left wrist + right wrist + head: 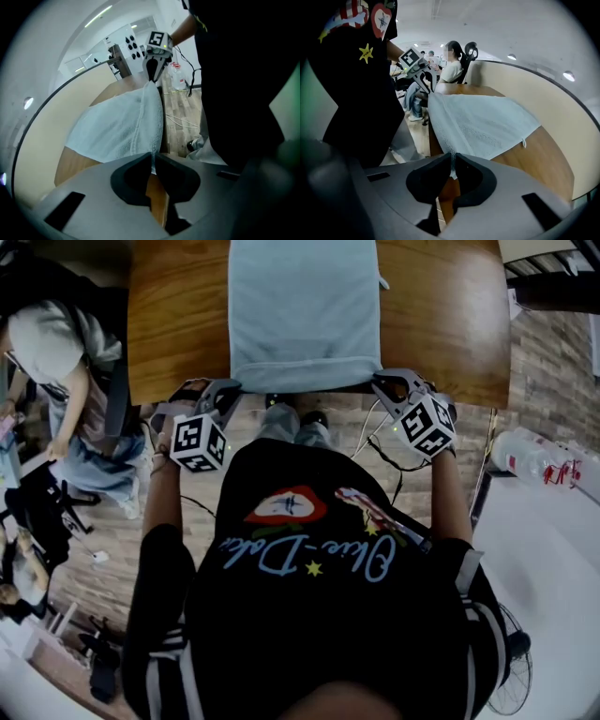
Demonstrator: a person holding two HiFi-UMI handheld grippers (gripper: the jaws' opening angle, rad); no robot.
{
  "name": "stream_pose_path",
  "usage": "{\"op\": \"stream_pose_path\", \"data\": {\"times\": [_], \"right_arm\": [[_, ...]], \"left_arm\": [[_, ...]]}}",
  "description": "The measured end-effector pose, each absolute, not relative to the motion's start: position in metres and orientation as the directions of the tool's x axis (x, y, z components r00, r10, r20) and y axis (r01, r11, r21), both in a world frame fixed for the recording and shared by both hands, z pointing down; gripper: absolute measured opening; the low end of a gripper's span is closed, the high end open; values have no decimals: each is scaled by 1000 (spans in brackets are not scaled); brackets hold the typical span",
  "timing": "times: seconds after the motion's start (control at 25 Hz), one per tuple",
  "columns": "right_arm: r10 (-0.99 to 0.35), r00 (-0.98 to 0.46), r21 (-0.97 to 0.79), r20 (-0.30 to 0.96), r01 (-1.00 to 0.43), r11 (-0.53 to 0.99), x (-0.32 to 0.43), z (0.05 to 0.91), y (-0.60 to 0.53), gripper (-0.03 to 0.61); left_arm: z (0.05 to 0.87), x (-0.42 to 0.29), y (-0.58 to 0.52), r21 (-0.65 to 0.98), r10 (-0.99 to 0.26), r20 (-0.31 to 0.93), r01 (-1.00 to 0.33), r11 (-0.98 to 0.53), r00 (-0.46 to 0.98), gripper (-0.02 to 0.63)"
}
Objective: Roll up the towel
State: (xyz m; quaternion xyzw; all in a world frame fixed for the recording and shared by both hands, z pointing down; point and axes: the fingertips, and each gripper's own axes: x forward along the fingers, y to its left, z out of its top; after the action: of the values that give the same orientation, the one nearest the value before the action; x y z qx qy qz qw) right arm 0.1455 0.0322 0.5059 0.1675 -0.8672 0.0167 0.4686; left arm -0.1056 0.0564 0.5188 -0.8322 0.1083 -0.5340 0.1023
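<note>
A pale blue towel [305, 310] lies flat on the wooden table [445, 324], its near hem along the table's front edge. My left gripper [230, 390] is shut on the towel's near left corner [151, 154]; the cloth is pinched between its jaws. My right gripper [382, 383] is shut on the near right corner [452, 157] in the same way. The hem [150, 112] runs stretched between the two grippers. In the left gripper view the right gripper [152, 77] shows at the hem's far end, and in the right gripper view the left gripper [427, 86] shows there.
A seated person [56, 362] in a chair is left of the table. A white surface with a plastic bottle [539, 457] stands at the right. Cables [380, 451] trail over the wooden floor under the table edge. A curved partition [543, 93] borders the table's far side.
</note>
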Motion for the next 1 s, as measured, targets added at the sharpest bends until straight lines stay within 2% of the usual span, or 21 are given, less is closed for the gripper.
{"op": "stream_pose_path", "data": {"times": [0.28,0.52,0.84,1.0], "right_arm": [[-230,-579,-17,782,-390,921,143,493,18,25],[-262,-617,-105,742,-493,864,145,480,-8,23],[-314,-568,-81,760,-563,822,146,489,-45,23],[-306,-532,-60,790,-564,824,147,499,-51,25]], "left_arm": [[497,-111,33,-167,-209,838,-128,-978,503,26],[490,-115,-4,-115,-181,820,-155,-981,543,25],[507,-115,-40,-64,-171,824,-210,-976,540,26],[513,-112,-52,-93,-215,832,-253,-963,512,26]]}}
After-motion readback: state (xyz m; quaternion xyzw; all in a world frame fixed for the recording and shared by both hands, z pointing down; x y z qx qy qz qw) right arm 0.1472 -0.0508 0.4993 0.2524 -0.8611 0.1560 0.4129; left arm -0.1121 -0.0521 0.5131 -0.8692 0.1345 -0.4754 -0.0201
